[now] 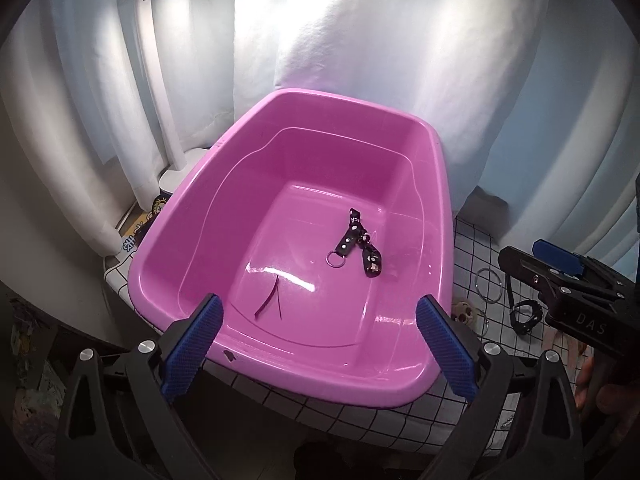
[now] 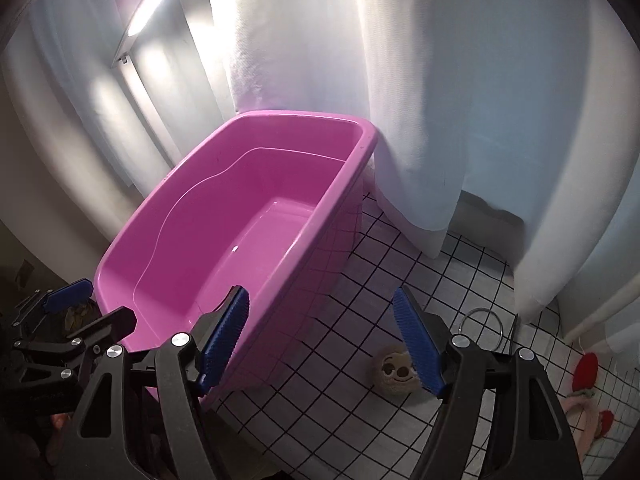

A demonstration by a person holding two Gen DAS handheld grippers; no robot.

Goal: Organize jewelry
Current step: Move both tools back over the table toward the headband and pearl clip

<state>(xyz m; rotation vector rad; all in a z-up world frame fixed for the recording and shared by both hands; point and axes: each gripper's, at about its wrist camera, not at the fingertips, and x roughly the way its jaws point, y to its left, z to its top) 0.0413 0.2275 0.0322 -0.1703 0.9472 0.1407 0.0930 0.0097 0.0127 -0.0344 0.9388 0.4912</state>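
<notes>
- Left tongs [image 1: 316,344]: blue pads spread wide, nothing between them, poised over the near rim of the pink plastic tub [image 1: 168,248].
- Right tongs [image 2: 320,340]: spread apart too, empty, hovering above the grid-pattern cloth [image 2: 320,360] on the tabletop, just right of the tub.
- Inside the tub: black patterned strap keychain with a metal ring [image 1: 356,240] lying on the floor, right of centre; a thin dark cord [image 1: 270,300] nearer the front.
- On the cloth right of the tub: plush smiley face [image 2: 394,368], large metal hoops [image 1: 489,285], black studded band [image 1: 525,316].
- White curtains [image 1: 380,40] hang behind.
</notes>
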